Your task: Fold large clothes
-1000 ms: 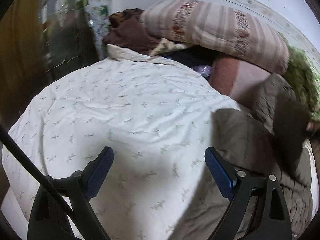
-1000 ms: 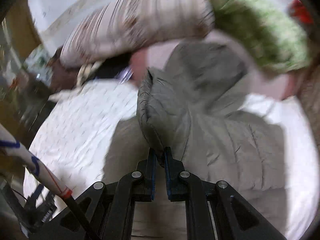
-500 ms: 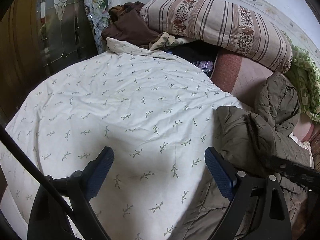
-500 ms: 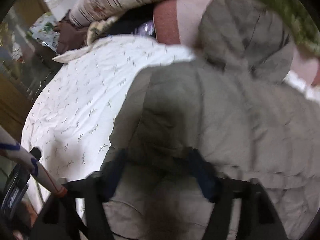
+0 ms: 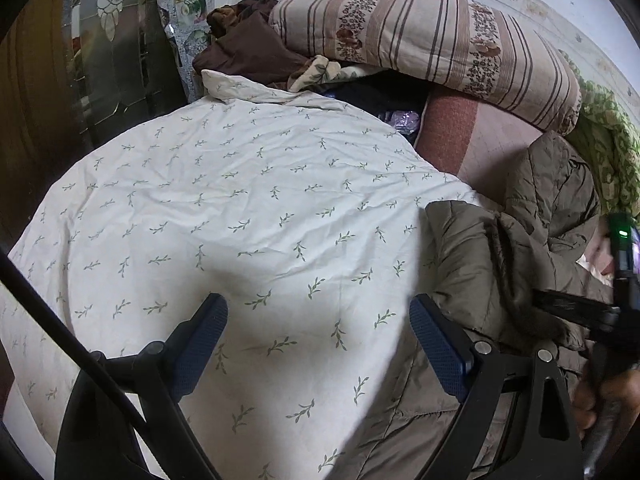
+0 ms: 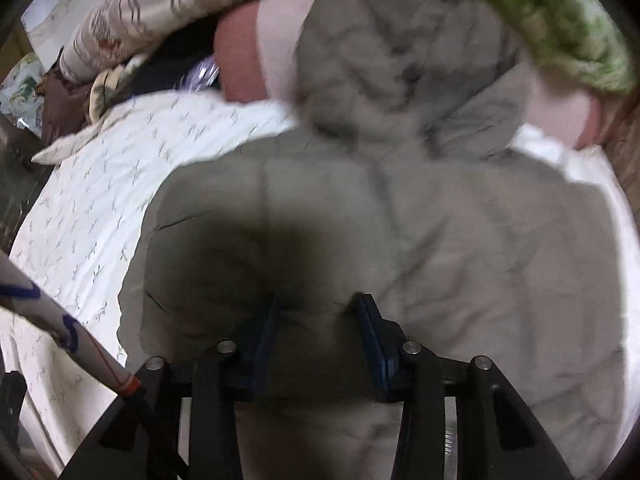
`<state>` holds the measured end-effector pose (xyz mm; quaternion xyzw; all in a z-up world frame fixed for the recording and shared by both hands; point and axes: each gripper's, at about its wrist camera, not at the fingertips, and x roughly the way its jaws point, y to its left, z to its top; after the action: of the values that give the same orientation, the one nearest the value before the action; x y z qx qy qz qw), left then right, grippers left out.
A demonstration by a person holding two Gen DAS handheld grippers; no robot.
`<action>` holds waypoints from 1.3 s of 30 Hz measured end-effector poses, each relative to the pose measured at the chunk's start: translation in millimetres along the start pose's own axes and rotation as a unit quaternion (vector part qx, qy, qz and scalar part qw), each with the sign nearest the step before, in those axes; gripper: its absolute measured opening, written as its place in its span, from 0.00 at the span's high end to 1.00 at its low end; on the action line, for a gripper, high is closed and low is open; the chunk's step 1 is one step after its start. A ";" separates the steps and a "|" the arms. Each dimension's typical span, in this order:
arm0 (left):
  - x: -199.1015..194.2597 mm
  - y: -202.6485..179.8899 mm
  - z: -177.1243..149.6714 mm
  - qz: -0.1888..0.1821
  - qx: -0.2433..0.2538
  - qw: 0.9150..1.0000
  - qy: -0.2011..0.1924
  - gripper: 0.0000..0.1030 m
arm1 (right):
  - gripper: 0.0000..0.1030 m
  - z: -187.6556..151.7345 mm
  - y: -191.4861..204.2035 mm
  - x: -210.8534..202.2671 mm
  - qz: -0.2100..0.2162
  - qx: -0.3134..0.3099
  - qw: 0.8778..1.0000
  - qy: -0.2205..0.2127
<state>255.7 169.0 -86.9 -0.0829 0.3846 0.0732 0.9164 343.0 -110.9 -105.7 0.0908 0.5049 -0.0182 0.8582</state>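
Left gripper (image 5: 316, 344) fingers spread wide above the bed sheet (image 5: 240, 208). Right gripper (image 6: 320, 344) fingers apart over the jacket (image 6: 400, 220), holding nothing.

A bed under a white leaf-print cover (image 5: 240, 208) is filling the room, with a striped floral bolster (image 5: 432, 40) lying against the pale wall (image 5: 560, 4) and a dark wooden cabinet with patterned glass (image 5: 100, 52) standing alongside.
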 end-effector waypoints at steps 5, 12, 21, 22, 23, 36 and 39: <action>10.3 -13.6 -2.8 -0.002 0.020 1.000 0.013 0.10 | 0.58 0.3 28.9 7.9 -0.013 -0.055 0.998 -0.014; 13.4 -32.4 -14.7 -0.031 0.049 0.998 0.033 0.10 | 0.57 -2.7 -27.4 -45.0 0.036 -0.022 0.998 -0.041; 42.7 -56.7 -39.0 -0.052 0.080 0.989 0.114 0.10 | 0.55 -48.4 -174.6 -57.6 -0.058 0.085 0.995 -0.012; 48.0 -59.7 -43.2 -0.044 0.088 0.987 0.124 0.10 | 0.55 -51.3 -185.4 -50.4 -0.047 0.103 0.994 0.000; 54.3 -62.7 -47.1 -0.038 0.097 0.985 0.137 0.10 | 0.53 -54.3 -196.1 -39.5 -0.031 0.122 0.992 0.019; 30.1 -49.1 -64.1 -0.100 0.082 0.978 0.164 0.10 | 0.42 -142.8 -224.3 -122.7 -0.056 0.092 0.994 0.016; 31.4 -53.3 -82.8 -0.100 0.098 0.972 0.190 0.10 | 0.42 -182.7 -236.9 -119.7 -0.073 0.099 0.991 0.053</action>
<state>230.7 102.0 -161.5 -0.0435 0.5467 -0.0737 0.8330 97.6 -319.2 -120.6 0.1388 0.5503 -0.1259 0.8137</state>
